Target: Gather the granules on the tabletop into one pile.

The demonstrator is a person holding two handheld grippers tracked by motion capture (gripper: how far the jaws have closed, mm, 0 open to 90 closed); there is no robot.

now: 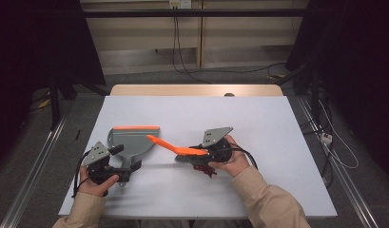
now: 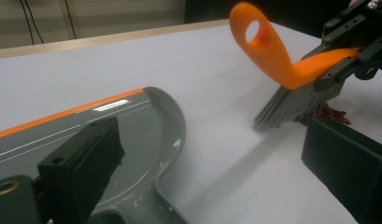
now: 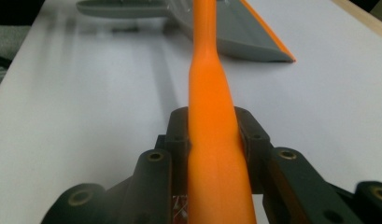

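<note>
Nearest the person, the left tool [image 1: 127, 166] sits with jaws apart around the handle of the grey plastic dustpan with an orange lip [image 1: 130, 140], not visibly pressing it. The right tool [image 1: 201, 153] is clamped on the orange-handled grey-bristled brush [image 1: 175, 147], bristles beside dark red crumbs [image 1: 204, 169] on the white worktop [image 1: 258, 123]. Sweeping well probably means short, low strokes towards the pan while it is steadied.

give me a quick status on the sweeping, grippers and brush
Right gripper shut on brush, bristles down beside dark red scraps. Left gripper at dustpan handle, grip unclear. Nothing between scraps and dustpan.
</note>
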